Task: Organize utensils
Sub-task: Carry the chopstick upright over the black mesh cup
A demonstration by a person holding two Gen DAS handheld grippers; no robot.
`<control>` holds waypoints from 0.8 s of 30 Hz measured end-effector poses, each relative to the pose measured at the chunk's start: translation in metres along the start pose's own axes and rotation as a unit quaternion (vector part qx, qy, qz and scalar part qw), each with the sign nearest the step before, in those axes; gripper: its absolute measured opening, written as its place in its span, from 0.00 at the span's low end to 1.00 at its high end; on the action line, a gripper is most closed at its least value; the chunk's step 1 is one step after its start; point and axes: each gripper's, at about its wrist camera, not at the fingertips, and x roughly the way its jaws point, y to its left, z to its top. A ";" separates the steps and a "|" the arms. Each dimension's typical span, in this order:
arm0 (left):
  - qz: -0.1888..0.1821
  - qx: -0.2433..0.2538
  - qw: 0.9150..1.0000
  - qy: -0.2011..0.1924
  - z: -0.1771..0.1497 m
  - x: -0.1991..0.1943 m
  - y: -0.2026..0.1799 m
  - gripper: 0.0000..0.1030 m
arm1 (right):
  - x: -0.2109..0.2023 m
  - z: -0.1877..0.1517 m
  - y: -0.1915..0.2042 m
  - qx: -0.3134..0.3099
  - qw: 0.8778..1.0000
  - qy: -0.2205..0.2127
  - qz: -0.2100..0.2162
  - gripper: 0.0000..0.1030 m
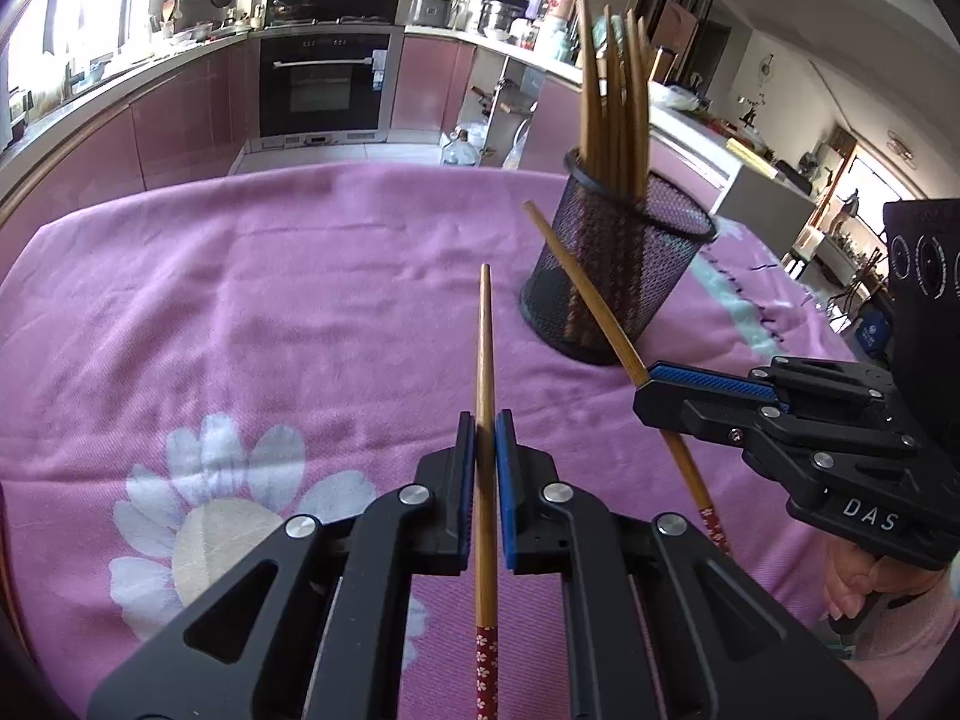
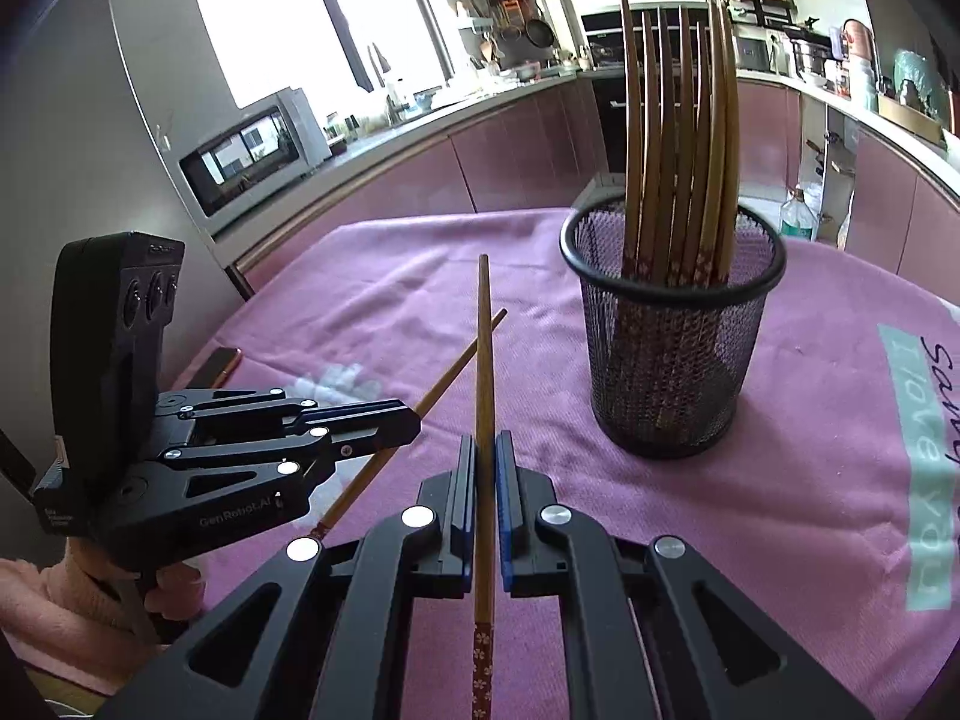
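Pink cloth (image 1: 252, 300) with a white flower print covers the table under us, and most of it lies bare to the left of our left gripper (image 1: 486, 438). That gripper has its jaws pressed narrow on one wooden chopstick (image 1: 485, 360), which points straight ahead, tip raised off the cloth. Our right gripper (image 2: 487, 456) pinches a second chopstick (image 2: 483, 360) the same way. In the right wrist view the two sticks cross near their tips, though we cannot tell whether they touch. A black mesh holder (image 2: 672, 354) stands ahead and to the right, well in from the far table edge, with a sheaf of chopsticks (image 2: 678, 144) upright in it, patterned ends down. Cloth shows clear between both tips and the holder's rim.

Both held sticks run under the gripper bodies, so their red patterned ends are partly cut off. A dark flat object (image 2: 223, 363) near the cloth's left edge is too small to name.
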 end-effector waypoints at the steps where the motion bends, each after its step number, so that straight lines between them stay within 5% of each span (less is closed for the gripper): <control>1: -0.006 -0.001 1.000 -0.004 0.002 -0.004 -0.001 0.07 | -0.003 0.001 0.000 0.000 1.000 -0.005 0.001 0.05; 11: -0.050 -0.001 0.998 -0.029 0.013 -0.030 -0.008 0.07 | -0.026 0.008 -0.004 0.009 0.999 -0.042 0.009 0.05; 24: -0.061 0.002 0.997 -0.053 0.018 -0.048 -0.017 0.07 | -0.036 0.008 -0.009 0.017 0.998 -0.063 0.017 0.05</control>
